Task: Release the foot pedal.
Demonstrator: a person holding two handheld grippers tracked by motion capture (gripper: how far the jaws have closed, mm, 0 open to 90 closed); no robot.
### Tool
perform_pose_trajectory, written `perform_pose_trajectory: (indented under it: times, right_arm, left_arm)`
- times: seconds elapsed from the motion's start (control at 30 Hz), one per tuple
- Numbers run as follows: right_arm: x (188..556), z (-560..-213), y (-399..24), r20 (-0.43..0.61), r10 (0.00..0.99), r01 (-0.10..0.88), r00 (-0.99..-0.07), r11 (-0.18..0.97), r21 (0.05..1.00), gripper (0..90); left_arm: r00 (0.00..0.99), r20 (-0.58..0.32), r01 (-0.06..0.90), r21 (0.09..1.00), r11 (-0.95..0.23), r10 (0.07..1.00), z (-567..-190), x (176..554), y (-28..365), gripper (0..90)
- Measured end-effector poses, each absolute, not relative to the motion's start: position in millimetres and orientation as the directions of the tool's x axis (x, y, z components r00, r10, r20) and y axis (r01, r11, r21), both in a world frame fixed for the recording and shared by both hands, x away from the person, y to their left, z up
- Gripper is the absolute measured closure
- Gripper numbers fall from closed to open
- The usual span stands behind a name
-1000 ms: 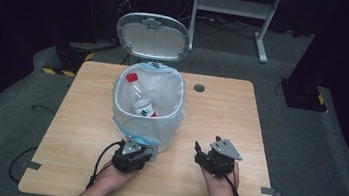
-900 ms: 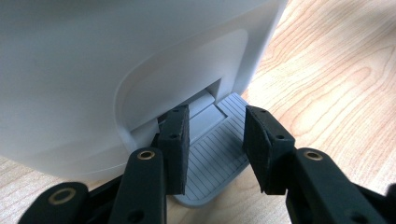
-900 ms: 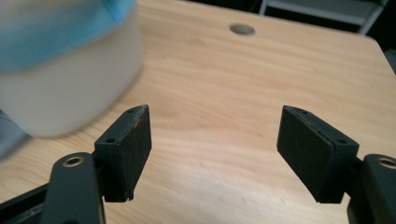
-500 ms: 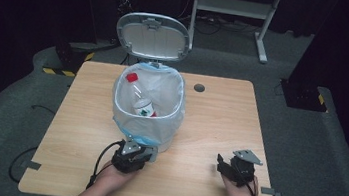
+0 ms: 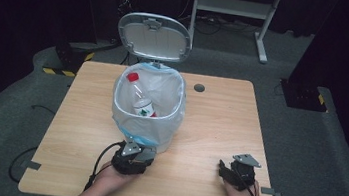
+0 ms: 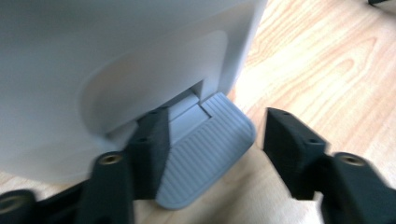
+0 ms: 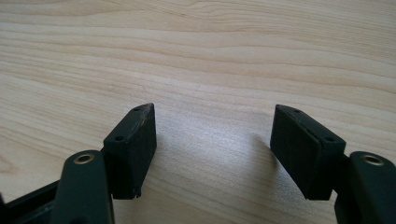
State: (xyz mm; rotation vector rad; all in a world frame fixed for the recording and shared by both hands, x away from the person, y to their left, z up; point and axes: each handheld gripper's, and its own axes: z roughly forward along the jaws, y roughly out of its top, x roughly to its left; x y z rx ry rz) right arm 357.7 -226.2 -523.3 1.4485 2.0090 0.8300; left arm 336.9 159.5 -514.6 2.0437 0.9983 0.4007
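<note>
Both pairs of fingers are spread, grasping nothing. The left gripper (image 5: 133, 158) sets its jaws astride the ribbed grey foot pedal (image 6: 205, 149) of the white bag-lined pedal bin (image 5: 148, 107), whose lid stands up. The right gripper (image 5: 236, 172) rests low over the pale wooden table (image 5: 220, 119).

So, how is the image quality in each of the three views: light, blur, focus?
High view: the table is evenly lit, the room around it is nearly black, and the detail is soft. Left gripper view: the bin stands very close and looks blurred, and the grey pedal is only a little sharper. Right gripper view: the wood grain is sharp, with soft shadows beside the open jaws.
</note>
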Motion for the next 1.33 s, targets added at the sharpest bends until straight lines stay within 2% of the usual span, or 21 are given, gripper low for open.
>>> perform_pose_trajectory:
  times: [0.13,0.3,0.4,0.43,0.63,0.73,0.77,0.9,1.33]
  right_arm:
    - [358,-523,-226,-0.043,0.955,0.640,-0.295,0.230,0.733,31.3]
    - [359,-524,-227,-0.020,0.954,0.647,-0.300,0.219,0.730,30.9]
    - [358,-524,-226,-0.020,0.955,0.649,-0.296,0.217,0.729,30.5]
    - [358,-524,-226,-0.020,0.955,0.649,-0.296,0.217,0.729,30.5]
    - [359,-524,-225,-0.020,0.955,0.648,-0.295,0.216,0.731,30.5]
    - [359,-524,-225,-0.016,0.954,0.646,-0.301,0.216,0.732,32.1]
    - [360,-524,-225,-0.015,0.953,0.646,-0.301,0.216,0.732,32.7]
    - [362,-524,-223,-0.016,0.955,0.647,-0.297,0.214,0.732,32.9]
    - [361,-524,-220,-0.018,0.959,0.648,-0.283,0.205,0.733,34.3]
  left_arm:
    - [0.620,-0.099,0.515,0.800,-0.309,0.779,-508,329,176,32.6]
    - [0.602,-0.064,0.508,0.800,-0.320,0.796,-511,321,200,26.5]
    - [0.537,-0.057,0.554,0.776,-0.300,0.842,-518,322,235,22.5]
    - [0.537,-0.057,0.554,0.776,-0.300,0.842,-518,322,235,22.1]
    - [0.449,-0.029,0.609,0.741,-0.283,0.893,-520,326,291,20.0]
    - [0.437,0.004,0.645,0.695,-0.317,0.899,-523,331,313,20.3]
    - [0.431,0.000,0.647,0.697,-0.309,0.902,-524,332,316,16.9]
    - [0.425,-0.002,0.630,0.719,-0.294,0.905,-527,332,323,14.9]
    - [0.433,-0.004,0.606,0.742,-0.288,0.901,-530,325,323,17.1]
